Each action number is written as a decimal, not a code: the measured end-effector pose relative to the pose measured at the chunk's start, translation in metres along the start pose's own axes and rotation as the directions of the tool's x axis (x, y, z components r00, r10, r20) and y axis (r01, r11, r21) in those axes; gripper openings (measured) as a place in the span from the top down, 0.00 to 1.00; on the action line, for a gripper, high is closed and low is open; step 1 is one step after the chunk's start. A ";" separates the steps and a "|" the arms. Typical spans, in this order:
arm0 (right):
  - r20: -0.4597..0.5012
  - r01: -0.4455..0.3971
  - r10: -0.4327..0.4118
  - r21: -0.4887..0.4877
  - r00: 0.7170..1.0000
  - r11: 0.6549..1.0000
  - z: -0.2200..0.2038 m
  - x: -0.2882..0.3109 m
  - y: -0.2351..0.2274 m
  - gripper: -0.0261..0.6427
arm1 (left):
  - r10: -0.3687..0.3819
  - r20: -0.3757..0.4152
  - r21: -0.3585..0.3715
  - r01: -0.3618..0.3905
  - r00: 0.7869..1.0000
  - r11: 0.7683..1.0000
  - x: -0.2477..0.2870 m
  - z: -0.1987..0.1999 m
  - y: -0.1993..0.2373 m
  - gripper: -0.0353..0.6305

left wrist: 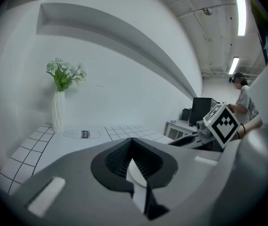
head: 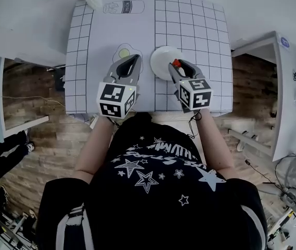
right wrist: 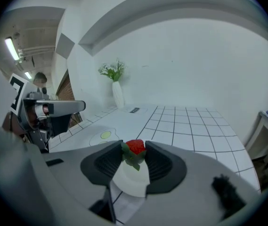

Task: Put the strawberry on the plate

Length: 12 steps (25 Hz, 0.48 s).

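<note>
The right gripper (right wrist: 134, 149) pinches the strawberry (right wrist: 136, 146) between its jaw tips, which stand apart at the fruit's width. The white plate (right wrist: 133, 181) lies directly below the jaws. Beside it to the left, the left gripper (left wrist: 132, 141) has its jaws together, empty.

The right gripper (right wrist: 134, 150) has its jaws pinched on both sides of the red strawberry (right wrist: 136, 146), green leaves drooping, right above the white plate (right wrist: 131, 181) on the gridded surface (right wrist: 190, 126), flower vase (right wrist: 118, 94) far back.

White walls (left wrist: 124, 79), wooden floor (head: 33, 155), ceiling strip lights (left wrist: 240, 13), seemingly a desk (head: 288, 98) alongside.
</note>
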State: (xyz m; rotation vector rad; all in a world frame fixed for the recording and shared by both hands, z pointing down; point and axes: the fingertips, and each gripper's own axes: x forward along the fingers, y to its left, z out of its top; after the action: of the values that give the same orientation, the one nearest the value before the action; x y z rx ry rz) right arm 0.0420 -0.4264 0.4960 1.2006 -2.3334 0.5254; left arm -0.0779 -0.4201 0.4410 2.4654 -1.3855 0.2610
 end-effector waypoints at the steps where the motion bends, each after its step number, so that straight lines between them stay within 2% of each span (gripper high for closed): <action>1: -0.009 0.005 -0.005 0.003 1.000 1.000 -0.002 0.004 -0.001 0.73 | -0.009 -0.007 -0.001 0.009 1.000 1.000 0.004 -0.002 0.003 0.93; 12: -0.112 0.030 -0.028 0.012 0.993 0.999 -0.022 0.042 -0.012 0.73 | -0.076 -0.071 -0.013 0.076 0.995 0.997 0.037 -0.023 0.021 0.93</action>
State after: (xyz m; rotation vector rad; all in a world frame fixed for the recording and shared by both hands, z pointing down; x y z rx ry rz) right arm 0.0356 -0.4484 0.5391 1.1788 -2.2188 0.5839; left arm -0.0767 -0.4521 0.4768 2.4689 -1.2583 0.3206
